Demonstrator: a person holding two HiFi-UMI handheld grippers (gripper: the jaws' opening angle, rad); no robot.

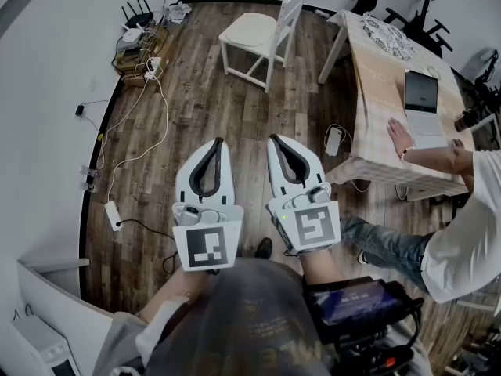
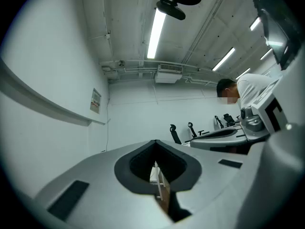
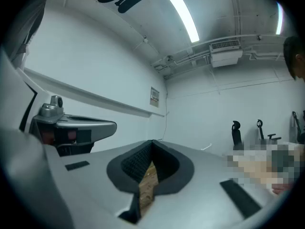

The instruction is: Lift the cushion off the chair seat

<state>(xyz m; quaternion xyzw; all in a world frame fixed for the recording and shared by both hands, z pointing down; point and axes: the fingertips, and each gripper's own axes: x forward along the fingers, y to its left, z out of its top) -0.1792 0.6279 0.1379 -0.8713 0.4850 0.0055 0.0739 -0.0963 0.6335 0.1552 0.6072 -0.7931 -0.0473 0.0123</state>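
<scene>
Wood floor runs wall to wall. Table is at 2 o'clock from the grippers. A second person leans on it, hand flat just beside a laptop. White chair is at 12 o'clock, upright, well apart from both grippers. Cushion lies flat on the seat, nothing touching it. Left gripper and right gripper are side by side, held level, pointing to 12. Both have jaw tips pressed together, nothing gripped, only floor showing through the hollow behind the tips. Cables and power strip lie by the wall at 9 o'clock.
</scene>
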